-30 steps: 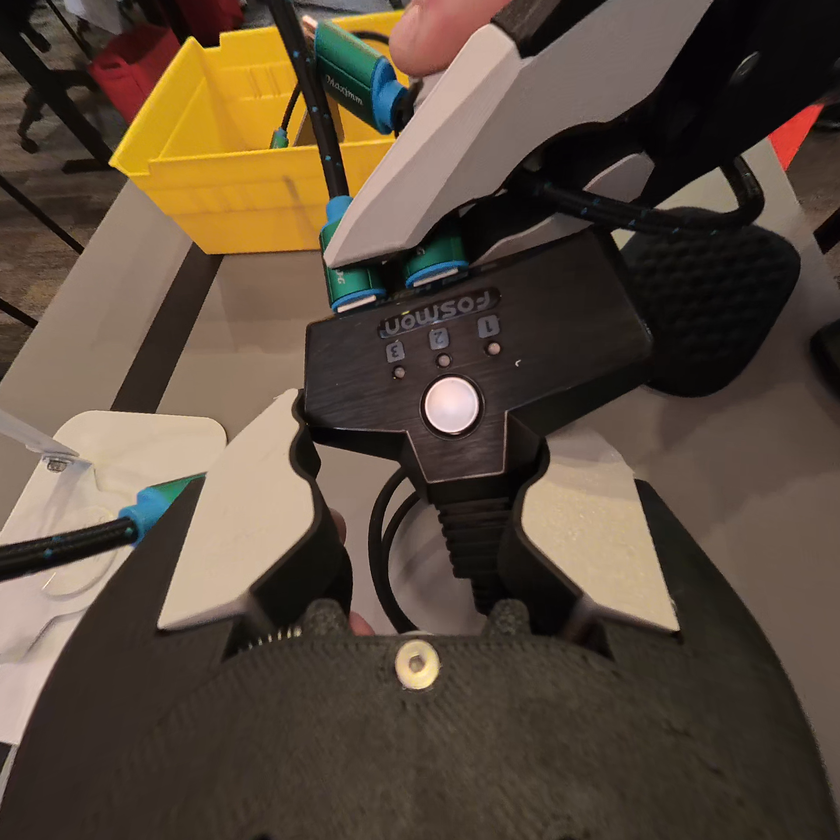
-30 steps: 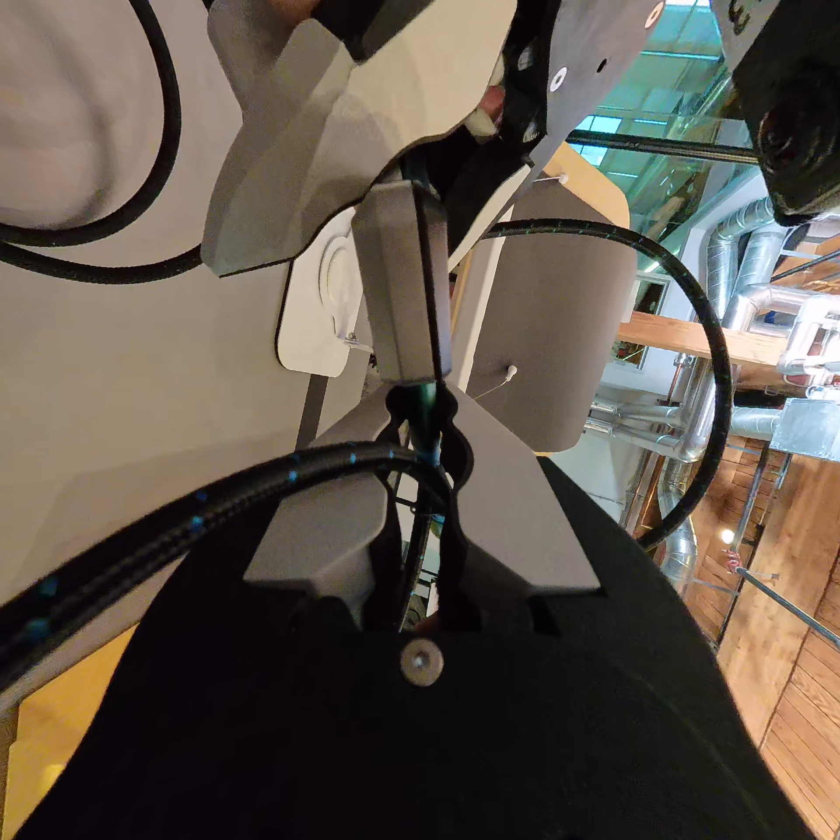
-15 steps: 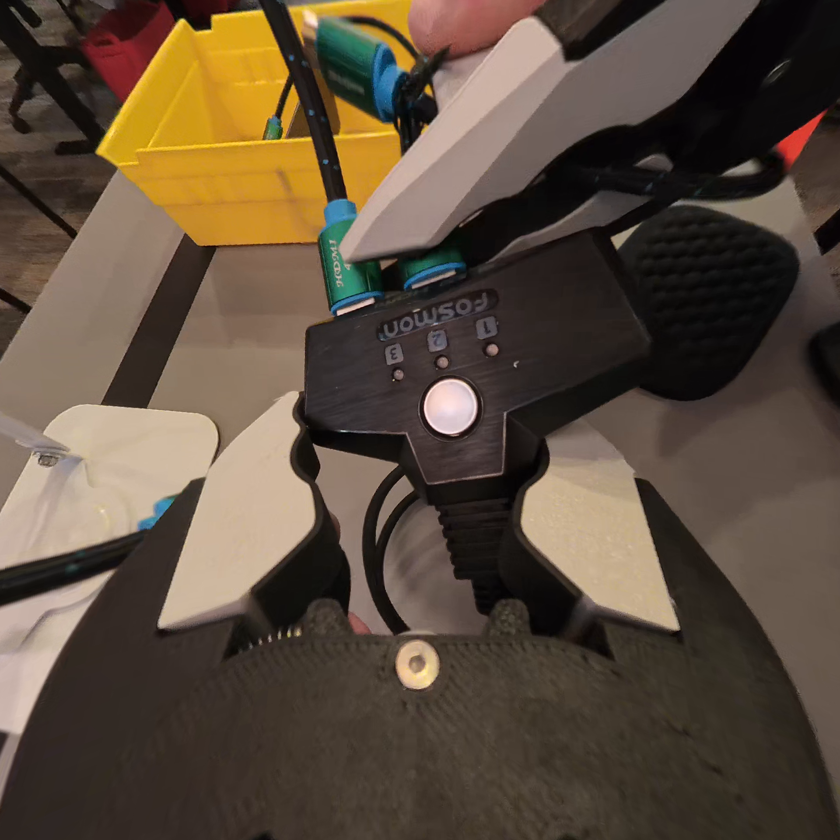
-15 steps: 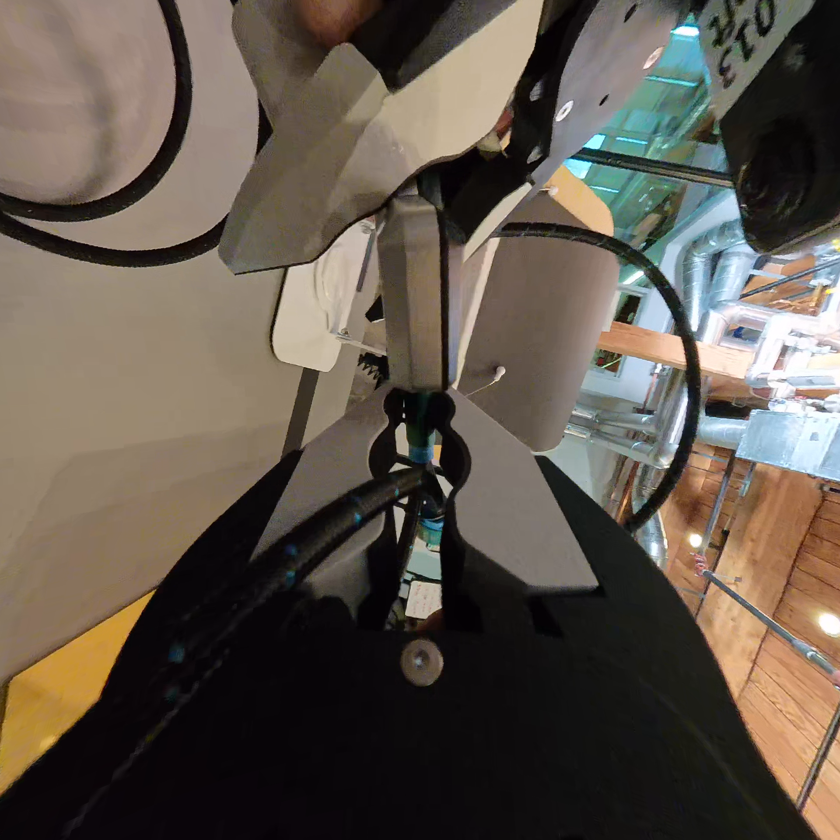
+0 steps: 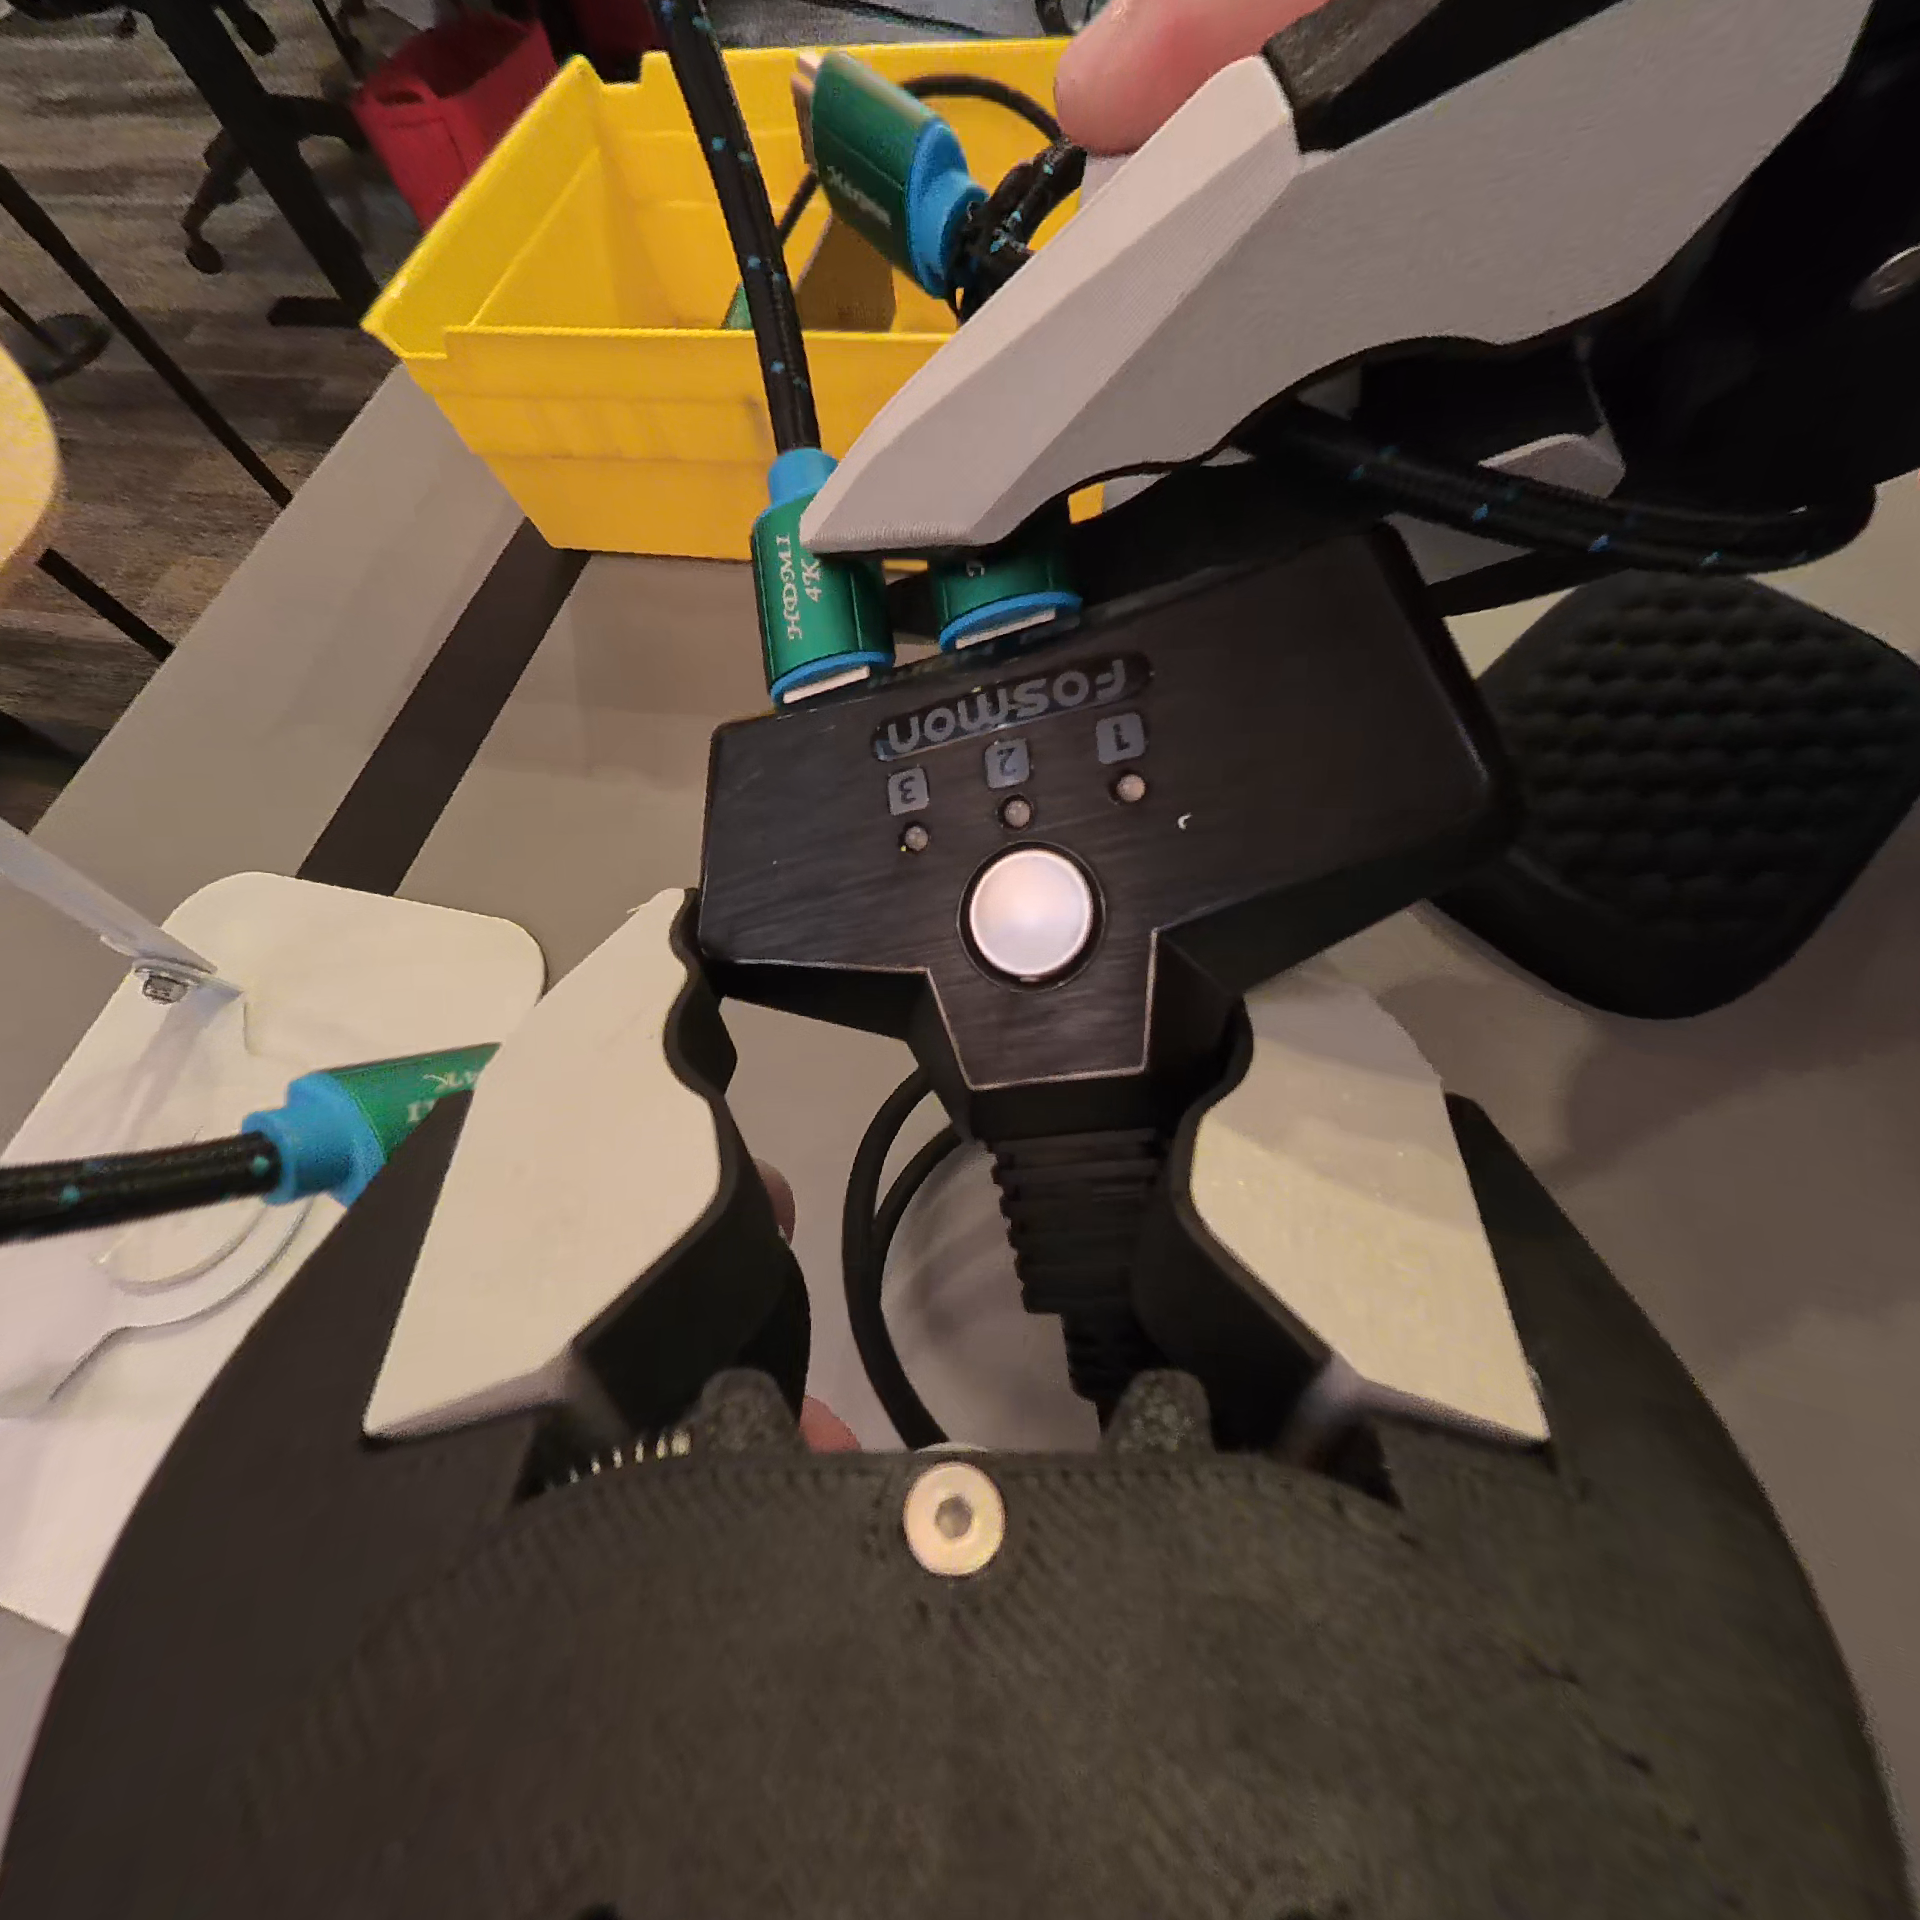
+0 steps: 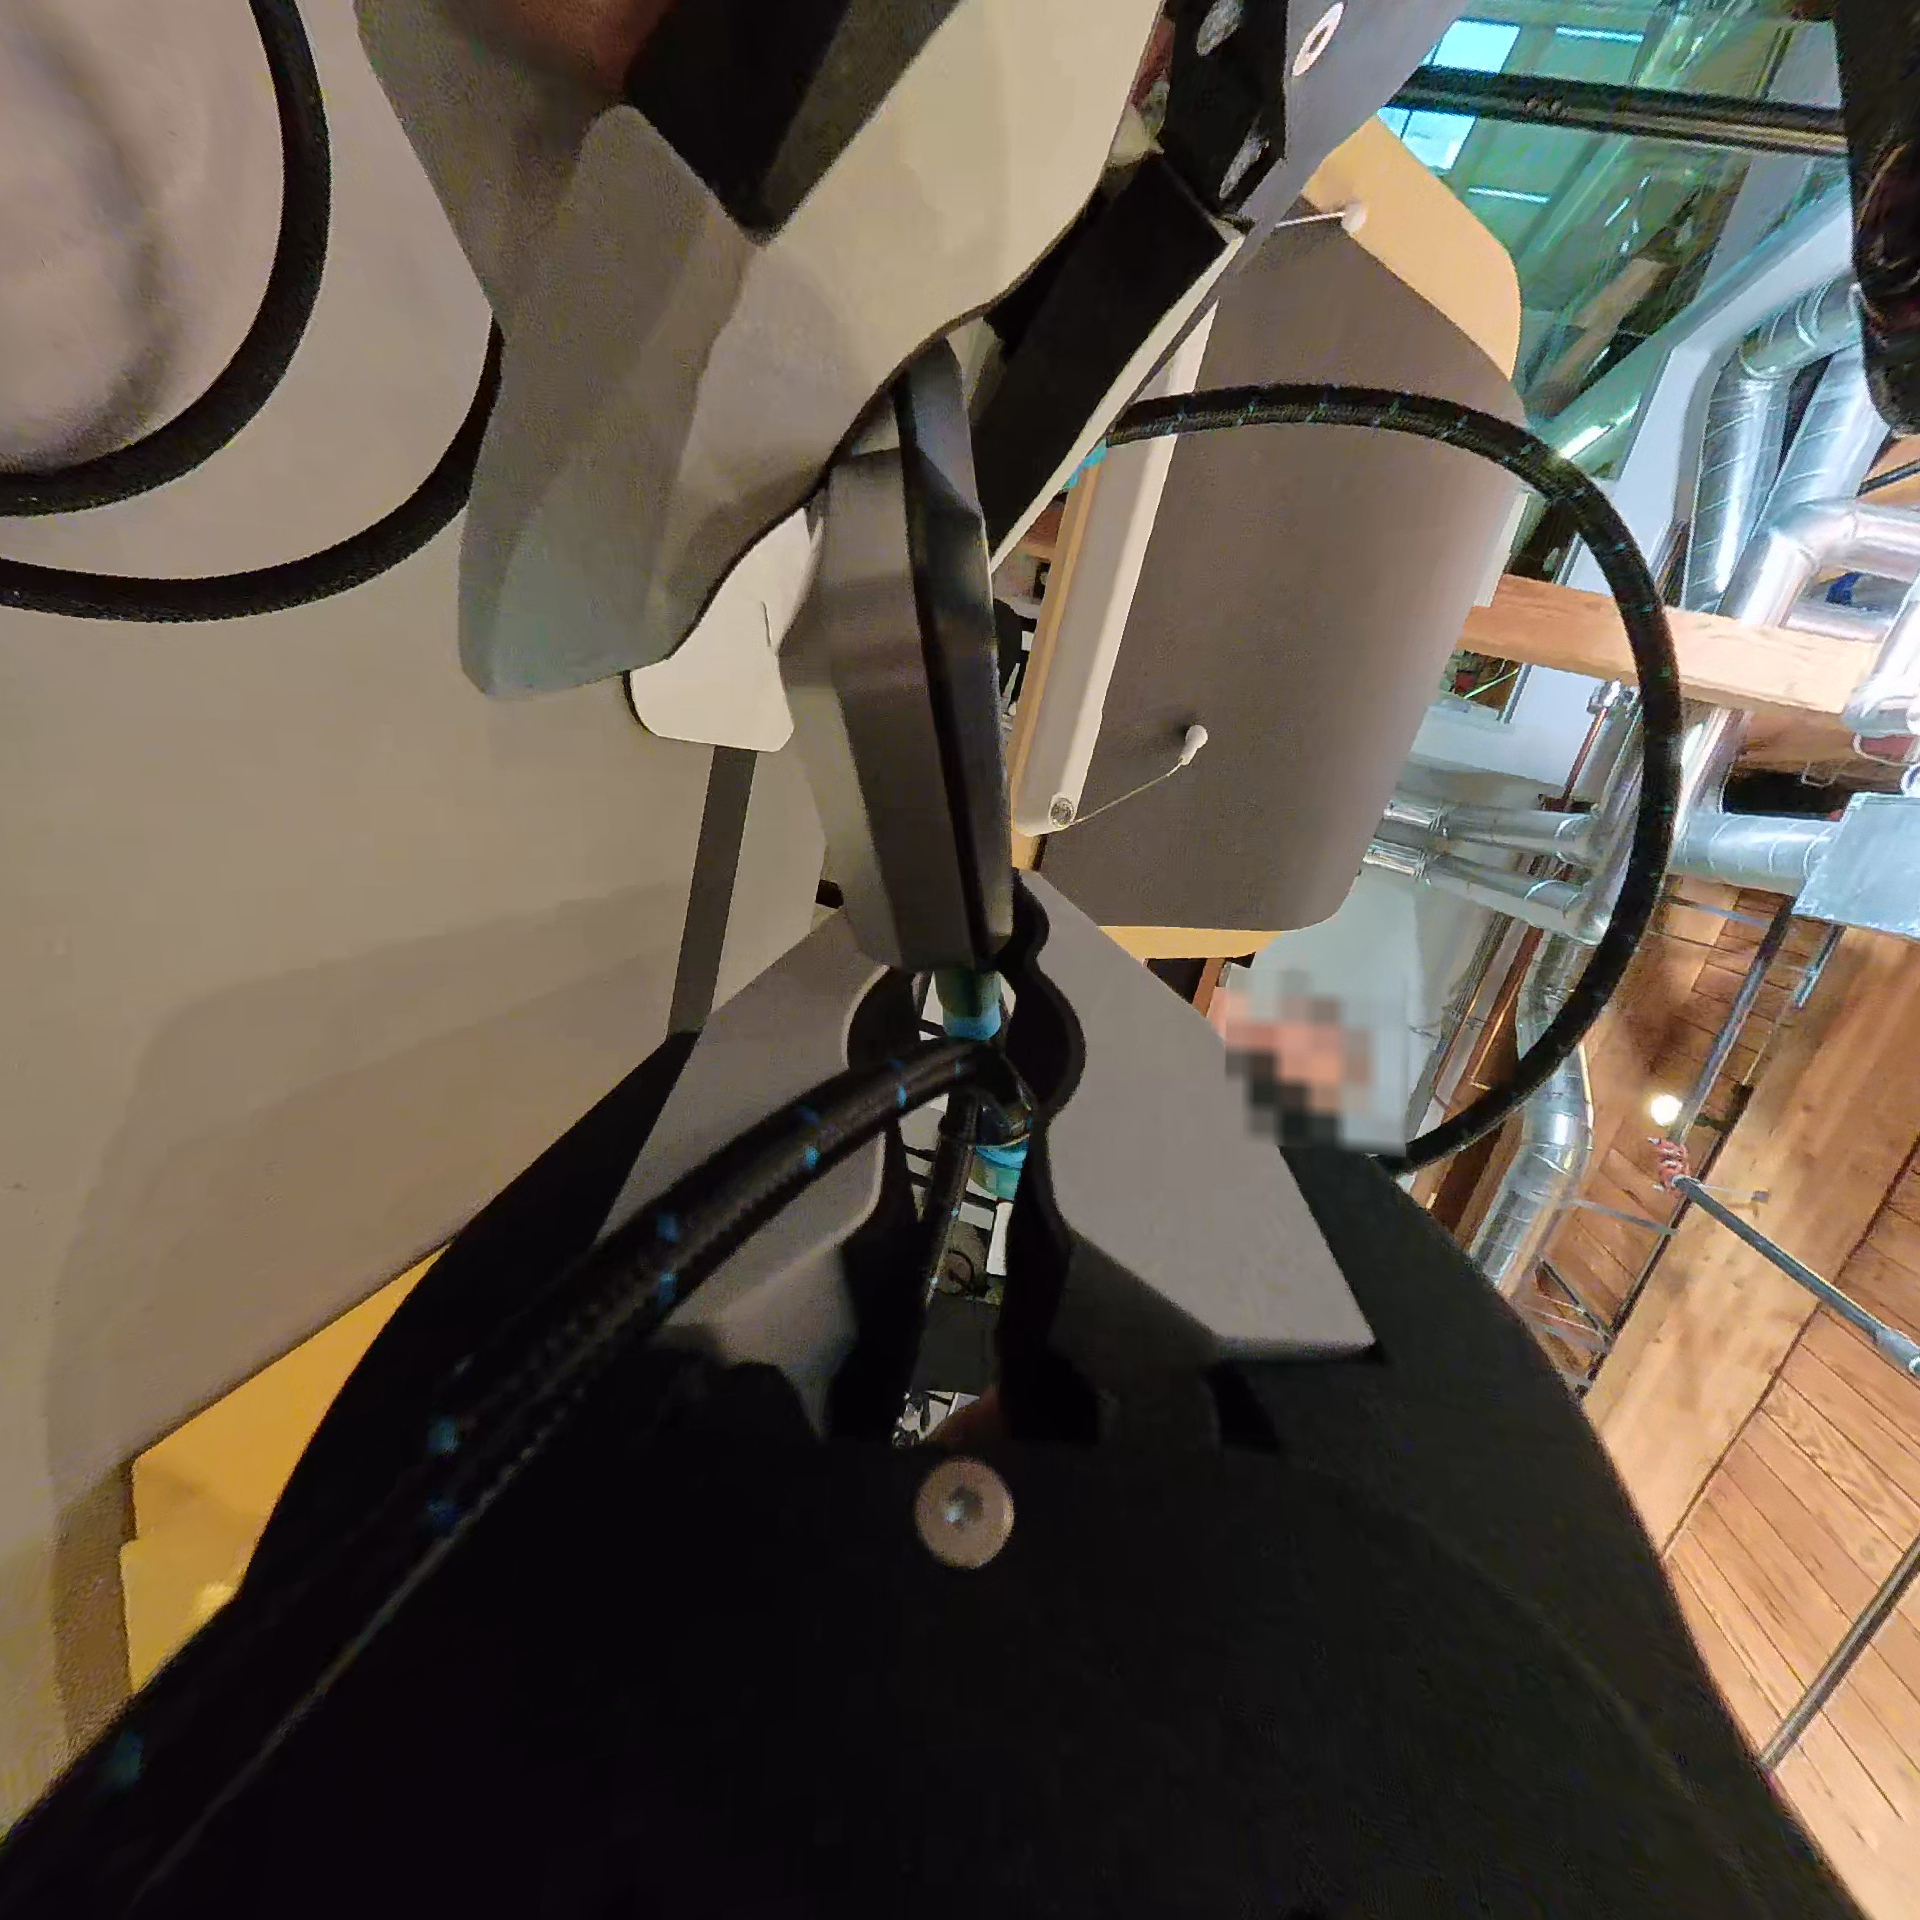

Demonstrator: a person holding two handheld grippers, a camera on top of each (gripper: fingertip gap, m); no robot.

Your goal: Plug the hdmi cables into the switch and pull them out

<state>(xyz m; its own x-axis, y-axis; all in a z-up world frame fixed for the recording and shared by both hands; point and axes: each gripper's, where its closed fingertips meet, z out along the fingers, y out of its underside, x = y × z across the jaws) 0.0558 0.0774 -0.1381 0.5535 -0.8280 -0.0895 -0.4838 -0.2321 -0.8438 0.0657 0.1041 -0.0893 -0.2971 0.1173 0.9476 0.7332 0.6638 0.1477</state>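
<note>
In the left wrist view my left gripper (image 5: 1039, 1039) is shut on the narrow neck of the black HDMI switch (image 5: 1091, 810) and holds it above the grey table (image 5: 1558, 1143). Two green HDMI plugs stand in its far edge: the left plug (image 5: 826, 613) and the middle plug (image 5: 1003, 603), each showing a strip of metal. My right gripper (image 5: 935, 520) comes in from the upper right over the middle plug. In the right wrist view my right gripper (image 6: 982, 966) is shut on a green and blue plug (image 6: 971, 1003), with the switch (image 6: 904, 748) edge-on just beyond. A loose plug (image 5: 883, 177) hangs near the right gripper.
A yellow bin (image 5: 623, 416) stands behind the switch with cables in it. A black textured pad (image 5: 1683, 810) lies at the right. A white flat base (image 5: 312, 987) lies at the left, with another loose green plug (image 5: 384, 1101) and its braided cable over it. Tip to tip, the grippers are about 6 cm apart.
My right gripper has shifted a little while staying shut on the plug at the switch's edge. The loose cable at the left dropped out of sight and swung back. The switch stays held.
</note>
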